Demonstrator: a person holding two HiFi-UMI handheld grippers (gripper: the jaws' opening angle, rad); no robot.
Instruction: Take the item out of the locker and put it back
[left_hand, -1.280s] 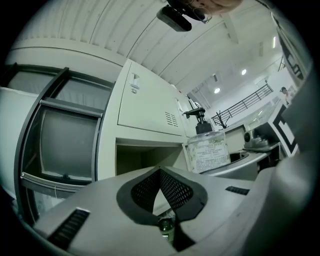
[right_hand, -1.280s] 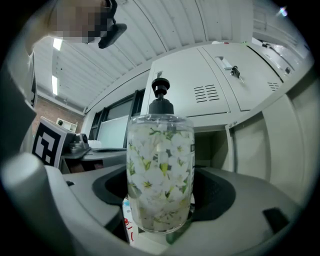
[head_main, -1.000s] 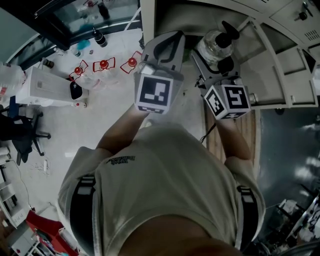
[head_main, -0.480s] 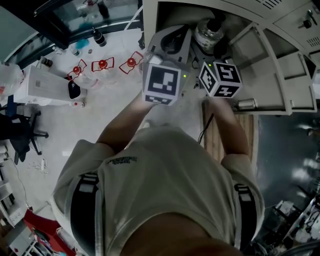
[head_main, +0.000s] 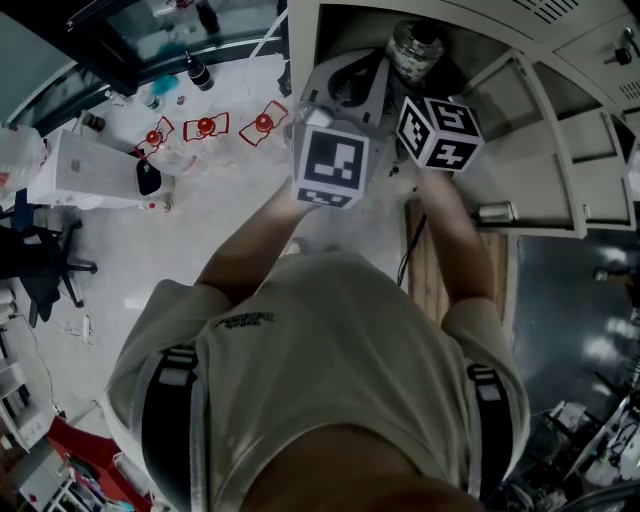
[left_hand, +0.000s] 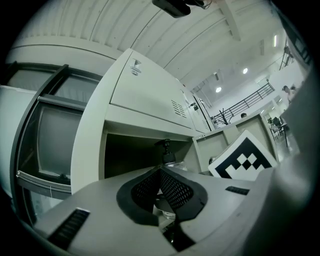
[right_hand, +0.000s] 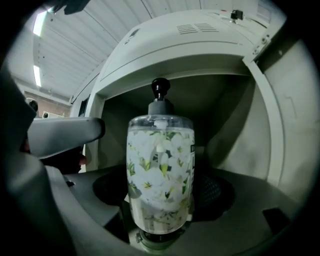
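A clear pump bottle (right_hand: 160, 170) with a white flower print and a black pump stands upright between the jaws of my right gripper (right_hand: 160, 200), which is shut on its lower body. In the head view the bottle (head_main: 415, 45) sits in the mouth of the open locker compartment (head_main: 345, 25), ahead of the right gripper's marker cube (head_main: 440, 130). My left gripper (left_hand: 161, 172) hovers just left of it in front of the same compartment. Its pads meet at the tips with nothing between them. The bottle's pump (left_hand: 165, 147) shows beyond them.
The compartment's door (head_main: 520, 130) hangs open to the right, close beside the right gripper. More shut locker doors (head_main: 590, 40) lie further right. On the floor are a wooden board (head_main: 425, 270) below the locker, red markers (head_main: 207, 128), a white box (head_main: 95, 175) and an office chair (head_main: 40, 265) at left.
Both grippers have moved forward toward the locker. The bottle has gone with the right gripper from in front of the opening into the compartment's mouth.
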